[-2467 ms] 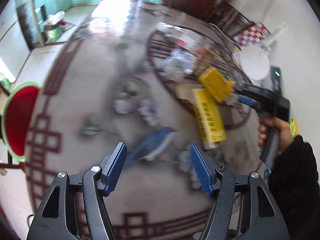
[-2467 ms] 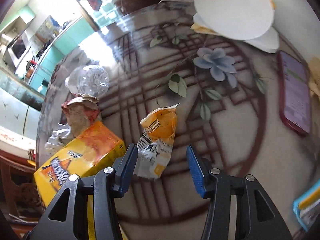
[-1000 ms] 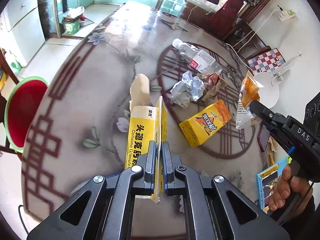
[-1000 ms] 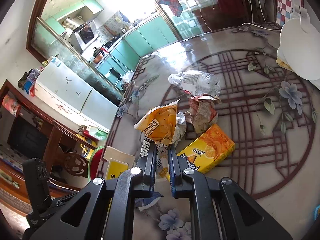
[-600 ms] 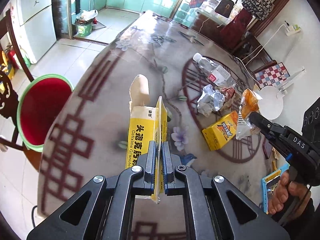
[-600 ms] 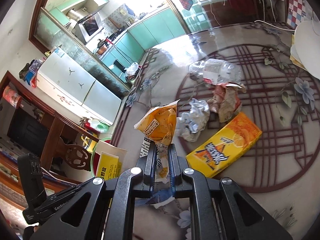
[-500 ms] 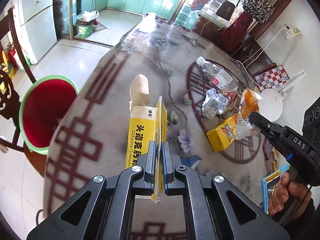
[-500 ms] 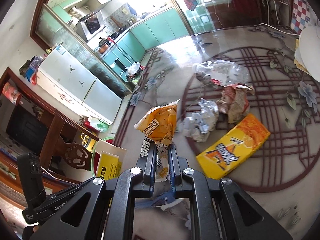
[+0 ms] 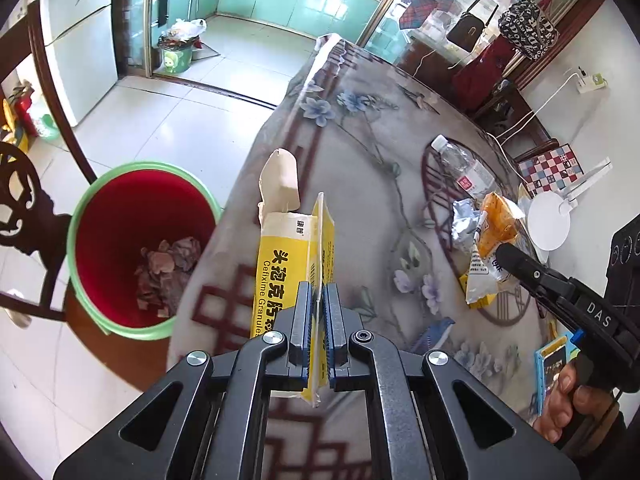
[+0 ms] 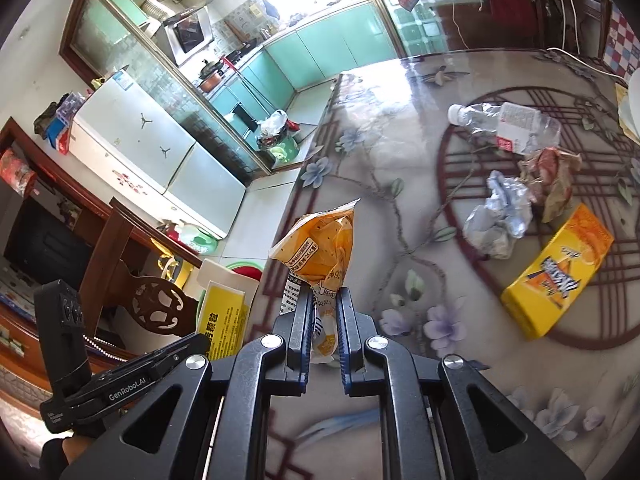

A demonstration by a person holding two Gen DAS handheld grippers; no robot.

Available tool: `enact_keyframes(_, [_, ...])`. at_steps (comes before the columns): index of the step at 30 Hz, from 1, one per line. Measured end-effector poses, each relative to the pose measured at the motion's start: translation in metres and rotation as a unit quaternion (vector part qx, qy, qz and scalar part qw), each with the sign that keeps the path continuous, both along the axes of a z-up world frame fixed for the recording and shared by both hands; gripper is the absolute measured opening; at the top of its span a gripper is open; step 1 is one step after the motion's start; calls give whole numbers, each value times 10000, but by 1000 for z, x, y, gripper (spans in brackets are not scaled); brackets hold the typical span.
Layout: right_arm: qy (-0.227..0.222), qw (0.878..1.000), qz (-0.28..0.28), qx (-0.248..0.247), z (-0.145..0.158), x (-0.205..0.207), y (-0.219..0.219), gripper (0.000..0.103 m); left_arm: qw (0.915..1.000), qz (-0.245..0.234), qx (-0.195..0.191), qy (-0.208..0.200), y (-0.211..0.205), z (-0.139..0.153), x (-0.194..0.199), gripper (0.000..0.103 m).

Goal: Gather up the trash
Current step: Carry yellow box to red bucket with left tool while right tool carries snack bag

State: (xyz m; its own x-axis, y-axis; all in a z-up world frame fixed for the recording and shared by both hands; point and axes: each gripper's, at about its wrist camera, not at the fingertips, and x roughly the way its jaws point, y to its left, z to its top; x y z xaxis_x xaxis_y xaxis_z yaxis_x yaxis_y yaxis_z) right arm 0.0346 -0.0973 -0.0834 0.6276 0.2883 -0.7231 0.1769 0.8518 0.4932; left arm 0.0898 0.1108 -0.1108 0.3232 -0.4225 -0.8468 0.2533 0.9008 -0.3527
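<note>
My left gripper (image 9: 319, 292) is shut on a flattened yellow medicine box (image 9: 286, 256) and holds it above the table's left edge, right of the red bin (image 9: 136, 248) on the floor. The bin has a green rim and crumpled paper inside. My right gripper (image 10: 323, 300) is shut on an orange snack bag (image 10: 320, 252), held over the table; the bag also shows in the left wrist view (image 9: 490, 248). The left gripper (image 10: 200, 344) with the box (image 10: 226, 308) shows low on the left in the right wrist view, the bin (image 10: 244, 270) behind it.
On the patterned table (image 10: 380, 140) lie a clear plastic bottle (image 10: 508, 124), crumpled foil (image 10: 500, 216), a brown crumpled wrapper (image 10: 552, 176) and a yellow juice carton (image 10: 560, 276). A carved wooden chair (image 9: 24, 216) stands beside the bin. A white disc (image 9: 548, 220) sits at the far right.
Both grippers have carried their trash leftward toward the table's edge. The red bin has come closer and now shows its contents. Both stay shut.
</note>
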Motion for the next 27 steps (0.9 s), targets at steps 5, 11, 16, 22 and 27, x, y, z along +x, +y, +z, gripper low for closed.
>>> enact_keyframes(5, [46, 9999, 77, -76, 1, 13, 31, 9, 10000, -12, -76, 17, 21, -2, 13, 5])
enact_keyframes(11, [97, 9996, 208, -164, 3, 26, 62, 9, 9999, 42, -154, 49, 42, -4, 25, 5])
enact_keyframes(16, [162, 9988, 410, -199, 2, 39, 87, 9, 9996, 208, -186, 93, 63, -9, 33, 5])
enact_keyframes(22, [237, 9969, 730, -195, -4, 54, 120, 9, 9982, 535, -101, 255, 90, -23, 45, 5])
enact_keyframes(27, [311, 9949, 939, -203, -10, 66, 140, 9, 9962, 766, 7, 412, 110, -37, 55, 5])
